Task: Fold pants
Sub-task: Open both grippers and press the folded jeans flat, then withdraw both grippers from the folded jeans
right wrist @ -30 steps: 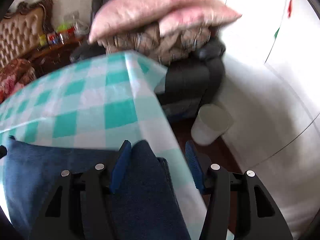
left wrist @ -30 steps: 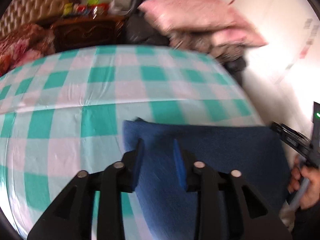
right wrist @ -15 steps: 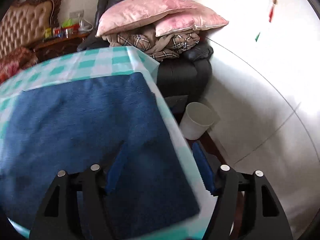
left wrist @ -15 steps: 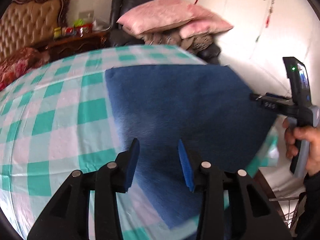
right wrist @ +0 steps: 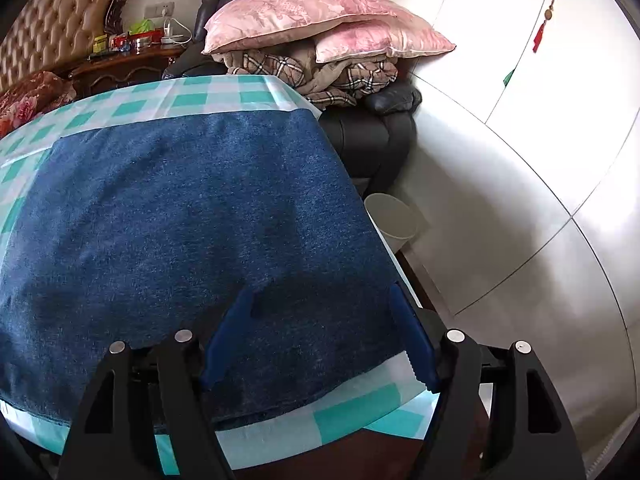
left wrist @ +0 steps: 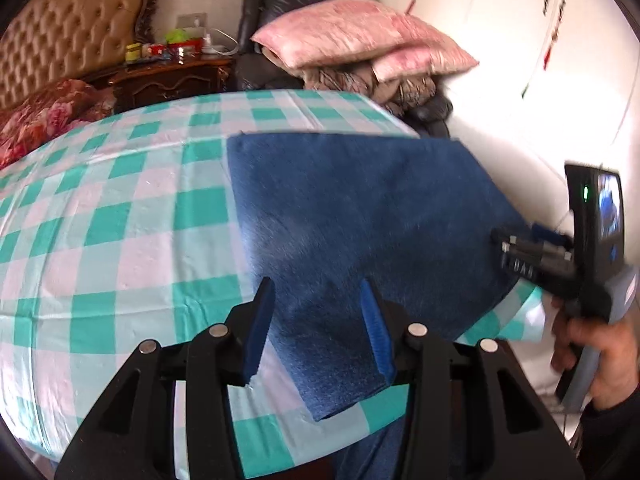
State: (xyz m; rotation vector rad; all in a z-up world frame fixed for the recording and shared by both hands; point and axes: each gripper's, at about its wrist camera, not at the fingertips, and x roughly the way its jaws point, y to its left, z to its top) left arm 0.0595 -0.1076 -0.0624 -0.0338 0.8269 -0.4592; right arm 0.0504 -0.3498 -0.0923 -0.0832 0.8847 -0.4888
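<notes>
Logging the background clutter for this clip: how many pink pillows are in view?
2, stacked on the dark armchair beyond the table: the large upper pillow, and a smaller lower pillow beneath it, resting on plaid bedding. More could be hidden underneath.

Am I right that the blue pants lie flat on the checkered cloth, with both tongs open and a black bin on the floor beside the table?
Not quite: the bin is white, as the right wrist view shows. The rest holds: the blue pants lie flat on the checkered cloth, and the left tongs and right tongs are open.
</notes>
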